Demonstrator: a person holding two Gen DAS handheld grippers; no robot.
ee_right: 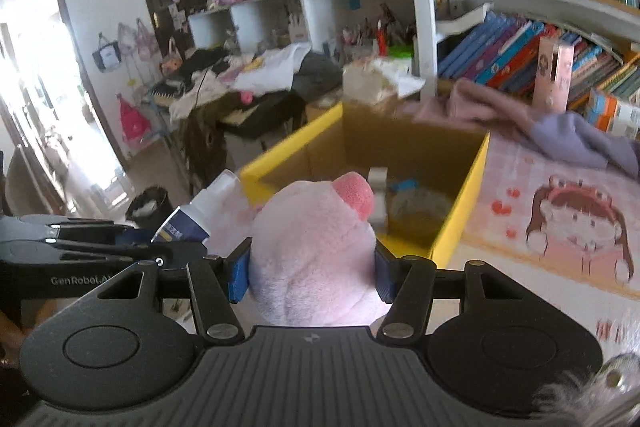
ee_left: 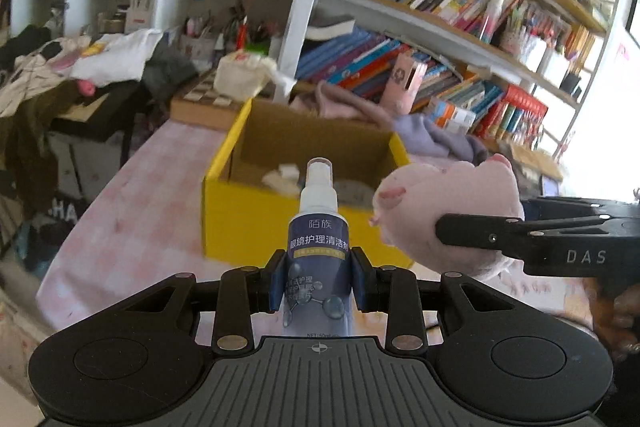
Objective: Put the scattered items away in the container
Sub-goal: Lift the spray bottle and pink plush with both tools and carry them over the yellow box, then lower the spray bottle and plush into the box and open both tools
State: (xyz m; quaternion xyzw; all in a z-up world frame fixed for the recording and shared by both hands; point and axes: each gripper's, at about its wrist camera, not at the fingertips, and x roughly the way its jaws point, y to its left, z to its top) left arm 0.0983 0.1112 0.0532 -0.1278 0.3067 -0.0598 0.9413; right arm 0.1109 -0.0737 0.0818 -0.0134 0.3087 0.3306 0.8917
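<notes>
Two handheld grippers are carrying a load each toward a yellow cardboard box (ee_left: 248, 227) sitting on a pink checked tabletop (ee_left: 132, 187). The left gripper (ee_left: 318, 277) is clamping a small spray bottle (ee_left: 318, 227) upright between nearly closed blue pads, gripping it around the label, with the nozzle pointing toward the box's near wall. Just to its right, the right gripper (ee_right: 312, 275) is squeezing a pink plush pig (ee_right: 316, 259) between jaws standing part-way open, the pads pressing into the toy's soft sides and its snout facing the box opening. Both items are hanging short of the near rim, not yet over the opening. Inside the box, a few small pale objects (ee_right: 378, 187) are already lying on the bottom, though blur is making them hard to identify. Judging by this, the tidying is under way but unfinished: both held pieces are still awaiting release, and a lilac cloth (ee_right: 580, 139) is lying on the table beyond the box's far right corner.
</notes>
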